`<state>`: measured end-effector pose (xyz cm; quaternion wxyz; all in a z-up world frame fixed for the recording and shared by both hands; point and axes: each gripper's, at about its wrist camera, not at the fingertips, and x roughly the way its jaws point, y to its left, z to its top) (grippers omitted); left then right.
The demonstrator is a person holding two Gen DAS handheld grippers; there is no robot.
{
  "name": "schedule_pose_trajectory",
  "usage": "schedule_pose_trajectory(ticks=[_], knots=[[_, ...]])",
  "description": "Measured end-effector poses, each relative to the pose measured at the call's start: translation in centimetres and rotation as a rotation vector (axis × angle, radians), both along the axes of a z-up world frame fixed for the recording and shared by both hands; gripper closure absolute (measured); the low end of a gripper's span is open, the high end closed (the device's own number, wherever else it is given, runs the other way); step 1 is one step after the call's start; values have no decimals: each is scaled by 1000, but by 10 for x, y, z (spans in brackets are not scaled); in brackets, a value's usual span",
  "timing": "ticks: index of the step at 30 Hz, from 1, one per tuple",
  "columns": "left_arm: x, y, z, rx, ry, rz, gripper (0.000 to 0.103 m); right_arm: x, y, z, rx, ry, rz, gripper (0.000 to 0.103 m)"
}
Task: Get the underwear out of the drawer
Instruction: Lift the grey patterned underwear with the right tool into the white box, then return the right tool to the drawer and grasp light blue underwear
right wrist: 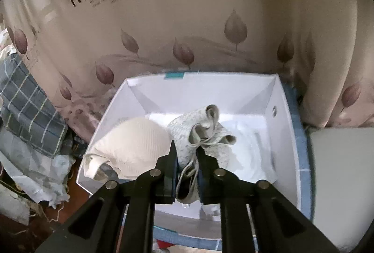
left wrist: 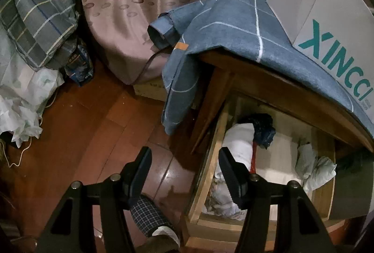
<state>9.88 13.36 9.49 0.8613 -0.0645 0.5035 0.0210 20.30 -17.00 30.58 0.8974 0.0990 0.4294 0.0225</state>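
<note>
Nearest in the right wrist view, right gripper (right wrist: 185, 152) nearly closed, pinching the straps of a lace-patterned underwear piece (right wrist: 201, 133) over the white box (right wrist: 284, 136). Just left of it inside the box, a cream ribbed garment (right wrist: 133, 145). Behind, leaf-print curtain (right wrist: 187, 31). In the left wrist view, left gripper (left wrist: 184, 159) spread wide, holding nothing, straddling the left edge of the open wooden drawer (left wrist: 205, 173). Inside the drawer, a white roll (left wrist: 240, 143), a dark bundle (left wrist: 264, 129), pale crumpled cloth (left wrist: 313, 164) to the right. Beyond, a blue checked cloth (left wrist: 233, 28) draped over the cabinet top.
</note>
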Motion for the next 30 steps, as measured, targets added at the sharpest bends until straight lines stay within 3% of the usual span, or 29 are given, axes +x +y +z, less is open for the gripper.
schedule_pose_trajectory(ticks=[2, 4, 5, 13, 22, 25, 30], knots=[[1, -1, -2, -6, 12, -6, 42, -3, -2, -6, -6, 6, 4, 75], [2, -3, -2, -3, 15, -18, 42, -9, -2, -9, -31, 4, 5, 49], [1, -5, -3, 6, 14, -24, 42, -11, -2, -9, -35, 6, 12, 47], [1, -11, -6, 28, 22, -34, 42, -40, -4, 12, -50, -28, 36, 39], [2, -12, -9, 29, 34, -37, 42, -83, -4, 23, -53, -27, 78, 39], [1, -12, -9, 29, 36, -41, 42, -112, -4, 14, -66, -14, 119, 39], [1, -12, -10, 22, 44, -39, 42, -154, -7, -31, -116, 81, 179, 39]])
